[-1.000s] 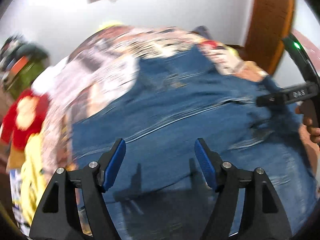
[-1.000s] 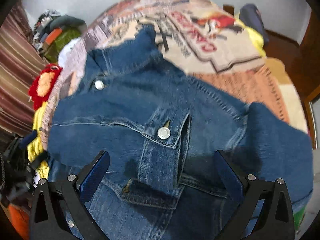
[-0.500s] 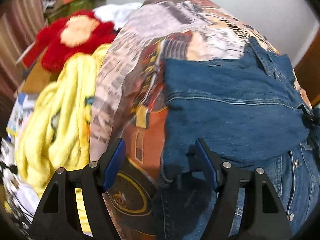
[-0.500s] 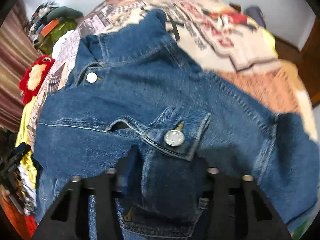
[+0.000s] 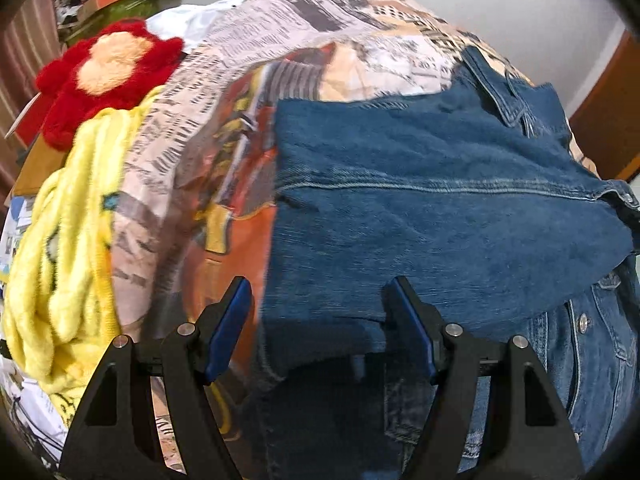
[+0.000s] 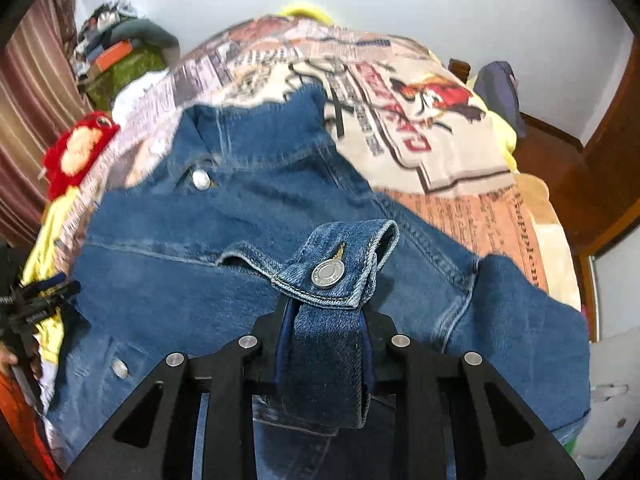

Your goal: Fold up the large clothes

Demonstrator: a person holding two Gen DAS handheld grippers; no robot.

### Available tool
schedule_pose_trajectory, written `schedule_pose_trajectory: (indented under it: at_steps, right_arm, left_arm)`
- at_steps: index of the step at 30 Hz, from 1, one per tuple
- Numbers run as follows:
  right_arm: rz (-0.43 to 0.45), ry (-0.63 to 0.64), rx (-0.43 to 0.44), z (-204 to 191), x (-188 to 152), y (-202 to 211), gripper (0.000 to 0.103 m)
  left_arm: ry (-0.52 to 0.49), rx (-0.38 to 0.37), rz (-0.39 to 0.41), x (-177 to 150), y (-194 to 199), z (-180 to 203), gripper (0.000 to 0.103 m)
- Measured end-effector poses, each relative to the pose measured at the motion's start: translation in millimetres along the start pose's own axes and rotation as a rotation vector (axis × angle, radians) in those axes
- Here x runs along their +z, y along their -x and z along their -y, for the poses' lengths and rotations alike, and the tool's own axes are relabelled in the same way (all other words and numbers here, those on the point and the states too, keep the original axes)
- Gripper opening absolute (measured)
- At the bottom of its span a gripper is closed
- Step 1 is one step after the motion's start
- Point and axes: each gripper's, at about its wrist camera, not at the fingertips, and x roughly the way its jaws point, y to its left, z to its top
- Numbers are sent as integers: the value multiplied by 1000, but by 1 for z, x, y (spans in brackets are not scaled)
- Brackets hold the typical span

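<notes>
Denim jacket [image 6: 224, 240] is spread on a newspaper-print bedspread [image 6: 420, 128], ahead of and beneath both tongs. The buttoned sleeve cuff [image 6: 332, 268] is pinched between the jaws of the right gripper [image 6: 326, 344], which are closing on it. The left gripper [image 5: 320, 328] is held with its jaws apart, nothing gripped, over the jacket's folded edge. A yellow blanket [image 5: 60, 240] and a red plush toy [image 5: 104, 68] are seen to its left.

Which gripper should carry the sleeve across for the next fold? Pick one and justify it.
Right. The right gripper is closing with the buttoned sleeve cuff of the denim jacket between its pads. The left gripper stands open over the jacket's edge, gripping nothing.
</notes>
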Motion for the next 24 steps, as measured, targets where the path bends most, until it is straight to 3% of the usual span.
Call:
schedule_pose_trajectory:
  at_steps: [6, 9, 11, 12, 18, 24]
  right_arm:
    - [-59, 7, -25, 6, -18, -26, 28]
    - [-78, -14, -56, 10, -20, -33, 45]
    - [-73, -3, -125, 10, -21, -33, 70]
    - [-65, 13, -156, 9, -22, -32, 73]
    - [-38, 47, -155, 8, -23, -8, 75]
    - [64, -21, -113, 28, -19, 46, 75]
  left_arm:
    - [-43, 51, -10, -5, -11, 10, 72]
    - [-63, 62, -24, -8, -18, 13, 73]
    - [-64, 64, -16, -10, -18, 13, 73]
    - [-63, 64, -12, -10, -17, 13, 73]
    - [-58, 70, 2, -9, -6, 13, 73]
    - [-86, 80, 108, 9, 35, 26, 73]
